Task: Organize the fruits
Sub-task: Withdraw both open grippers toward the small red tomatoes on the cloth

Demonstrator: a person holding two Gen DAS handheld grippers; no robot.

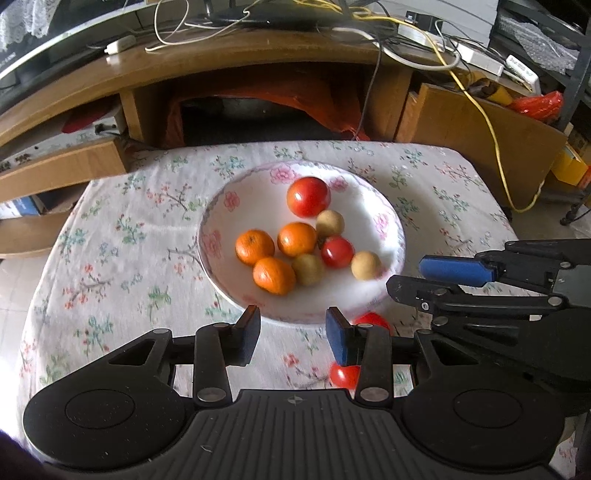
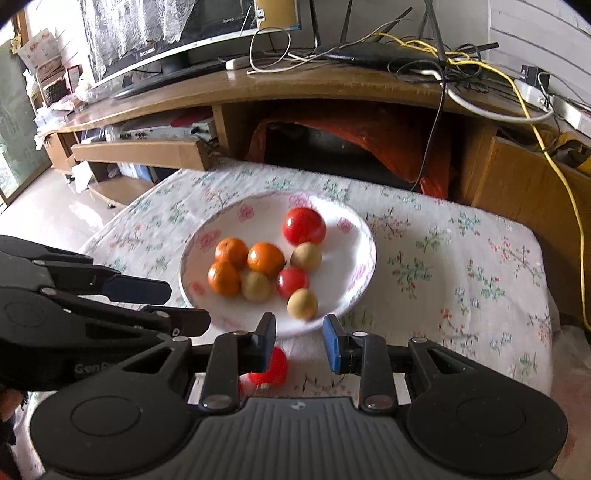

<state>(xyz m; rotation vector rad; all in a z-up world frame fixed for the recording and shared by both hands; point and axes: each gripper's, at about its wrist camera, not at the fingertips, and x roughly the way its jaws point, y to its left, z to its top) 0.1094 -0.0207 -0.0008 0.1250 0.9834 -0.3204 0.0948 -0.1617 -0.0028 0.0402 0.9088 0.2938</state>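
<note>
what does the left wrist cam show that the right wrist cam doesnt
Only the left wrist view shows a red bag at far right and the right gripper from the side. Only the right wrist view shows the monitor, the lace cloth over it, and the left gripper from the side. Both show the plate holding three oranges, two red fruits and three tan ones, one red fruit outside the plate on the floral tablecloth, and the yellow cable.

"Gen" on left hand-held gripper (image 2: 186,304); rest illegible.
</note>
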